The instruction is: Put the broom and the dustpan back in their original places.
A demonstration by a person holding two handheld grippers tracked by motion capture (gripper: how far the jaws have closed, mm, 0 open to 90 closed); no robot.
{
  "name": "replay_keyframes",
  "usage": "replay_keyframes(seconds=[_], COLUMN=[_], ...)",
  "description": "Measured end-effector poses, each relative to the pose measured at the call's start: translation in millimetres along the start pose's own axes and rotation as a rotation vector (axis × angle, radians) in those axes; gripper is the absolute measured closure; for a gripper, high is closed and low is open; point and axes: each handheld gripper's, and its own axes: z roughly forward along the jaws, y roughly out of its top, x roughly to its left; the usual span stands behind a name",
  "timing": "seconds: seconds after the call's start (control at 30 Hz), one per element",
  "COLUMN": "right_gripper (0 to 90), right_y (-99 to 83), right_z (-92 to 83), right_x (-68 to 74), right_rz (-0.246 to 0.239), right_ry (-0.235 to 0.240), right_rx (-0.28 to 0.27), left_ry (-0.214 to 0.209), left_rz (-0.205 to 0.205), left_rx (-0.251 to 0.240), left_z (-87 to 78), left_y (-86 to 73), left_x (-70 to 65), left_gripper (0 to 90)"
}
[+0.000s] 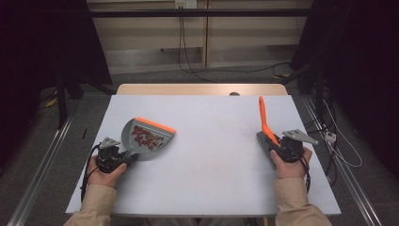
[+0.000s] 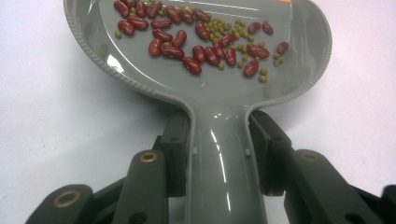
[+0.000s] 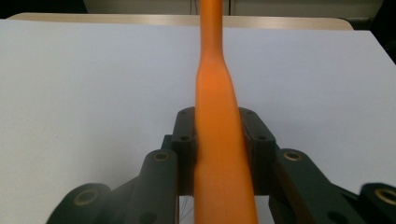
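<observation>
White tabletop [image 1: 211, 155]; left gripper [image 1: 123, 157] pinches dustpan [image 2: 224, 100] handle, right gripper [image 1: 272, 149] pinches brush [image 1: 264, 123]. Risk: dustpan tilts, beans [image 2: 196, 39] spill.

One grey dustpan [image 1: 147, 136] with an orange lip lies on one table [image 1: 211, 179]. One orange-handled brush [image 1: 266, 126] is there too. The dustpan carries roughly two dozen red beans [image 2: 196, 44] and a scatter of small green beans [image 2: 236, 42], too many to count surely.
</observation>
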Motion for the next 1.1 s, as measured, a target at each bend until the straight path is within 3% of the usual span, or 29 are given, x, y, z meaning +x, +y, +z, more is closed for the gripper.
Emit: replay_keyframes(seconds=[0.57,0.87,1.1], right_gripper=[71.1,71.0,70.2], right_y=[-6.0,-7.3,-9.3], right_z=[-3.9,-3.8,-5.0], right_x=[-5.8,-1.4,6.1], right_rz=[-0.003,-0.033,-0.039], right_ry=[-0.034,-0.044,-0.023], right_rx=[0.006,0.002,0.000], left_ry=[0.008,0.021,-0.005], left_rz=[-0.010,-0.004,-0.002], left_rx=[0.005,-0.016,-0.018], left_z=[1.3,0.6,0.6], left_y=[-2.2,-4.2,-6.6], left_x=[0.5,-2.3,-11.2], left_gripper=[62.5,61.6,52.9])
